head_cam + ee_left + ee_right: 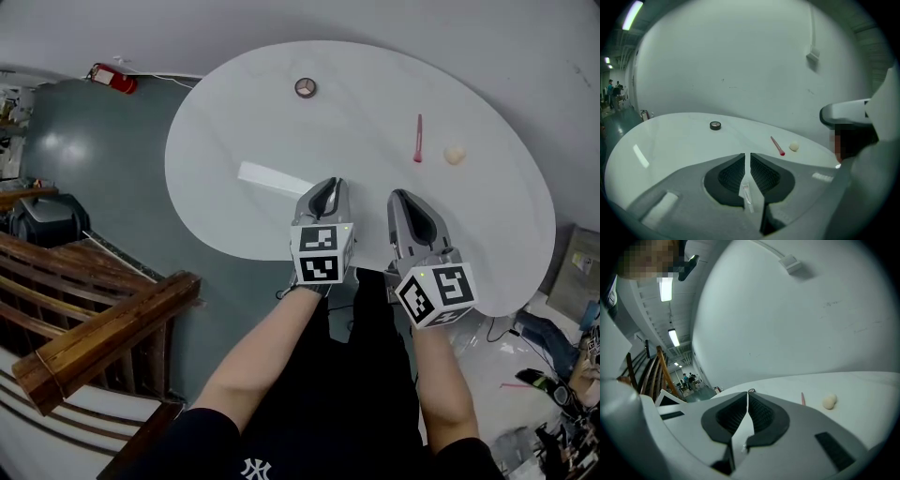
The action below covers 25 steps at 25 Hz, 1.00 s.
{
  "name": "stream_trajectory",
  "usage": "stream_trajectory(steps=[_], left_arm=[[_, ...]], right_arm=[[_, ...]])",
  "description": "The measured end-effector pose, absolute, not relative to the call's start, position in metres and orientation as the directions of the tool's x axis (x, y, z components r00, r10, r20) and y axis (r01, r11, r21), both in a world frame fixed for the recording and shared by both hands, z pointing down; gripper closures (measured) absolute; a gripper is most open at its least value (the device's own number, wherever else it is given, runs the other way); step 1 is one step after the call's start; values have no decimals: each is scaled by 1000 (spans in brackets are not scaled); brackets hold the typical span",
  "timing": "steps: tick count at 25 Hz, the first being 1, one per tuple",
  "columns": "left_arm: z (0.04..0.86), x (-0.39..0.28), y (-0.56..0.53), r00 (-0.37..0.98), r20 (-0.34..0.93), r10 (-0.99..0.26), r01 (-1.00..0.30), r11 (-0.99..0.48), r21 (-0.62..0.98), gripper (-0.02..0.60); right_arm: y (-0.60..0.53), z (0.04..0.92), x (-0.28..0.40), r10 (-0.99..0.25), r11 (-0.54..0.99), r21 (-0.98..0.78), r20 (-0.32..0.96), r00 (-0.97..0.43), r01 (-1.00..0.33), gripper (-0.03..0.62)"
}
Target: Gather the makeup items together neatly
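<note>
1. Fingers [733, 173] of the left gripper [747, 157] stand almost together with a thin slit between them. In that slit sits a small pale tube [746, 192], which they seem to pinch, though I cannot tell what kind of item it is.
2. On the right gripper [747, 394] the fingers meet at their tips with nothing between them.
3. Both grippers hang over the near edge of the white table [281, 131], the left one [327, 187] just beside the right one [401, 199].
4. My judgement is that the gathering has barely begun. The round compact [305, 88] lies alone near the far edge, well apart from everything else.
5. To the right, the pink brush [418, 139] and the cream sponge [455, 155] lie near each other but not touching, which is the only loose cluster so far.
6. Left to do: bring the compact and the pinched tube over to one spot with the brush and sponge, then line them up.
7. No tray, bag or box shows in any view, so the items would be gathered on the bare table.
</note>
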<state>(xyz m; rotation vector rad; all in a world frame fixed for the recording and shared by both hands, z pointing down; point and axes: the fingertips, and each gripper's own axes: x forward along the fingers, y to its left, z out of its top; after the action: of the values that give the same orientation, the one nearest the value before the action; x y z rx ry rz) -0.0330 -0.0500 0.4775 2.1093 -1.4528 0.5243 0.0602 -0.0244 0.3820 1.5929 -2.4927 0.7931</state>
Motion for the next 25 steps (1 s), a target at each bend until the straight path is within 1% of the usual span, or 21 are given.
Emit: stream_trajectory(steps=[9,16,25], left_arm=[[454,-54,-95,361,529,-768,-931,-330,156,540],[457,-77,-129,346,513,-786,-935,-335,118,569],[467,-98,-188,332,501,-799,-934,-351,60,571]], right_arm=[[-63,386,35,-812,359,-356,336,-476,-863,576],[-89,395,15,-798,377,-352,345,-494,-857,577],[-117,412,6,-791,379,-355,354,-498,-855,577]])
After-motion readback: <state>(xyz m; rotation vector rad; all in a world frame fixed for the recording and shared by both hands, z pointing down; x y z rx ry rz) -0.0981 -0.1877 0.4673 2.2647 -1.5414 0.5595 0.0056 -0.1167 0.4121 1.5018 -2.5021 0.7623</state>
